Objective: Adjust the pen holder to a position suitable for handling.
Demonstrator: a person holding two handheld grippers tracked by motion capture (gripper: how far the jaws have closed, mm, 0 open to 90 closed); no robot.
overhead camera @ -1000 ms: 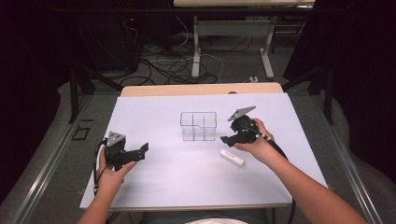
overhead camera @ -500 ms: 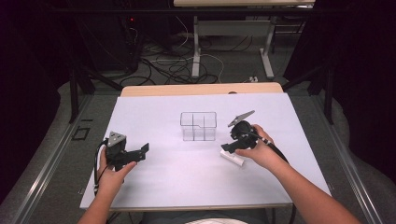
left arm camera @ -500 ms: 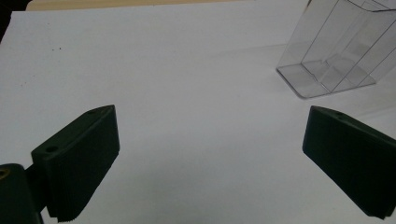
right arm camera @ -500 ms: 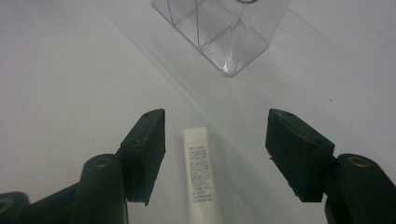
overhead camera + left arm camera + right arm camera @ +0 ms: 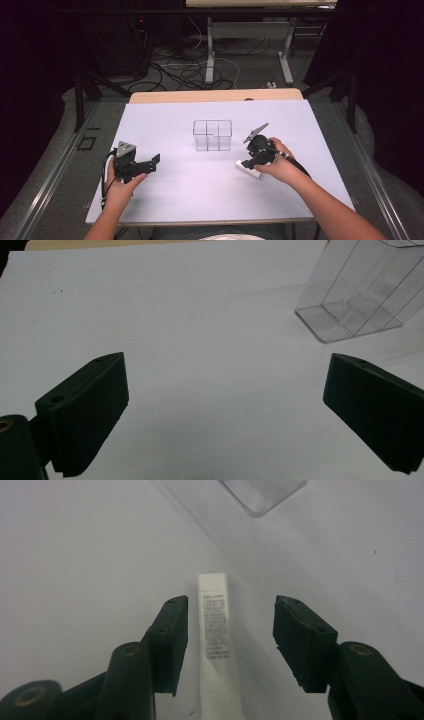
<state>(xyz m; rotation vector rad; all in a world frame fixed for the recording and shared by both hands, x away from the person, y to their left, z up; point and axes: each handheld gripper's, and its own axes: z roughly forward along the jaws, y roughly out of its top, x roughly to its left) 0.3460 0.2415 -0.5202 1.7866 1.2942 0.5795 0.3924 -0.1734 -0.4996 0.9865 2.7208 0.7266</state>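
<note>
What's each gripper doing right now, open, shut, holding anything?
Left gripper: open, holding nothing, over bare white table.
Right gripper: open, jaws either side of the white tube, not clamped on it.

White printed tube (image 5: 216, 645) flat on table, near clear divided box (image 5: 212, 135).

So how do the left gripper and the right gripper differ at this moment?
The left gripper has only bare table between its jaws; the right gripper has a white tube lying between its jaws, not yet pinched. The left gripper's jaws stand wider apart than the right gripper's. The left gripper is far from the clear box; the right gripper is nearer to it. Both are open.
</note>
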